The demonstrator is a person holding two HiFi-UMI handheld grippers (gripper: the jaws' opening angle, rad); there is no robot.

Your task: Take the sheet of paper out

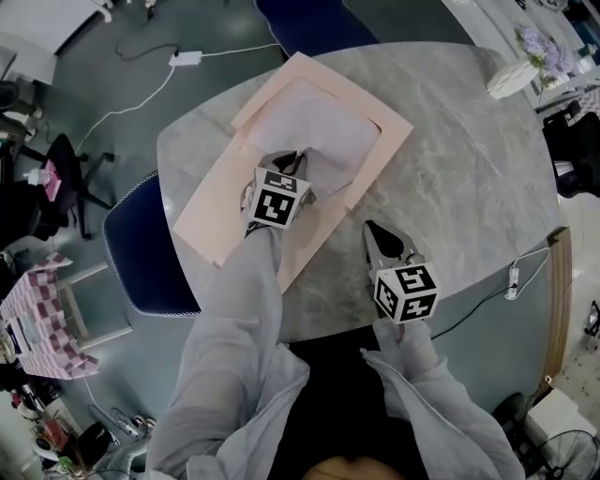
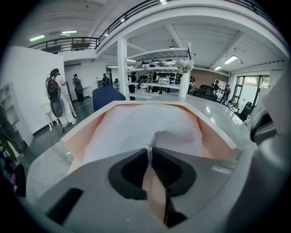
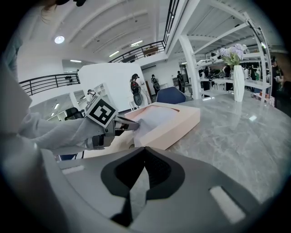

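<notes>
A shallow peach box (image 1: 375,155) lies open on the grey marble table (image 1: 469,187), its flat lid spread out to the left. Inside it rests a white sheet of paper (image 1: 319,131). My left gripper (image 1: 292,161) is at the box's near edge, shut on the sheet's near edge; in the left gripper view the paper (image 2: 145,123) puckers up into the closed tips of that gripper (image 2: 148,148). My right gripper (image 1: 372,230) hovers over bare table near the front edge, shut and empty. The right gripper view shows its tips (image 3: 144,150), the box (image 3: 177,125) and the left gripper (image 3: 132,125).
A white vase of lilac flowers (image 1: 525,66) stands at the table's far right. A cable with a plug (image 1: 514,278) lies by the right edge. Blue chairs sit at the left (image 1: 150,244) and the far side (image 1: 309,23).
</notes>
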